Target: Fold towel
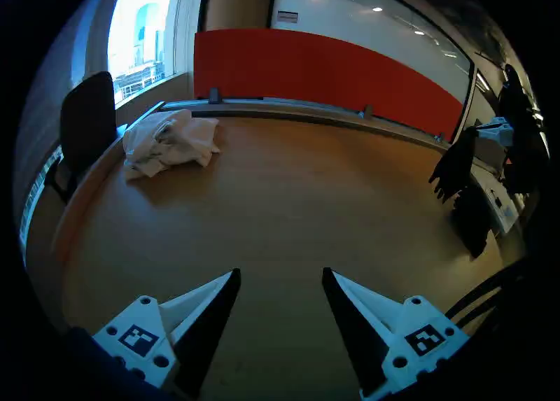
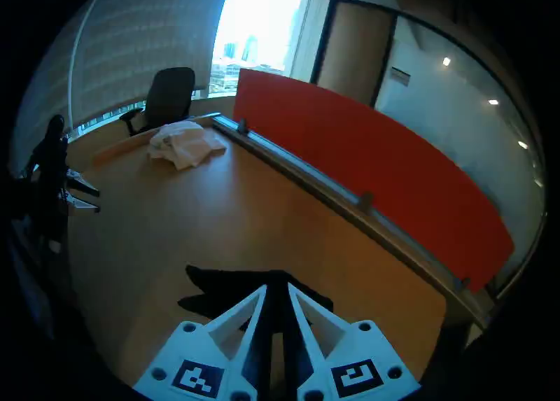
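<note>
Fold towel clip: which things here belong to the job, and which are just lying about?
Job: crumpled white towel, left gripper, right gripper, wooden table.
Lying about: black glove, office chair, red partition.

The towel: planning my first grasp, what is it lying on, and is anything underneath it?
The crumpled white towel lies on the wooden desk, near its far corner. Whatever its folds cover cannot be seen.
</note>
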The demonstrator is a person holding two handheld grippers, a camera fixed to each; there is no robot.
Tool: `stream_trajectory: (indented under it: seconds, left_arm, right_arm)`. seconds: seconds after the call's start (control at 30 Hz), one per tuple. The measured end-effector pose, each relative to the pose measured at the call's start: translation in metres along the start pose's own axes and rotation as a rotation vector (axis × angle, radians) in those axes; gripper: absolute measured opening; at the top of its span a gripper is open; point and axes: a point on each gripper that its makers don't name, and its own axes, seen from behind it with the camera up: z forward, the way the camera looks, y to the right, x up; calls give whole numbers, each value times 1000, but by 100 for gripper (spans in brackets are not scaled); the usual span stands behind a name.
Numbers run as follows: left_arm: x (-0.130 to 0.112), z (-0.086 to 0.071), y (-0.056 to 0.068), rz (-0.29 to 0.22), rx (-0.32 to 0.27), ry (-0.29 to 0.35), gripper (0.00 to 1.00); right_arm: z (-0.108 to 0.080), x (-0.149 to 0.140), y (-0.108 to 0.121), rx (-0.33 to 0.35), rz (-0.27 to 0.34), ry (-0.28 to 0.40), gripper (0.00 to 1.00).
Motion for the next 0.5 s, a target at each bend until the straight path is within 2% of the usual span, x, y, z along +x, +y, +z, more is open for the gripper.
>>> stream_trajectory:
  seconds: [0.2, 0.5]
  left_arm:
    - [2, 2, 5, 11, 4, -3, 86]
    - [5, 5, 14, 19, 5, -9, 86]
  right_arm:
    - [-18, -11, 44, -52, 21, -10, 6]
    - [-37, -42, 96, -112, 28, -59, 6]
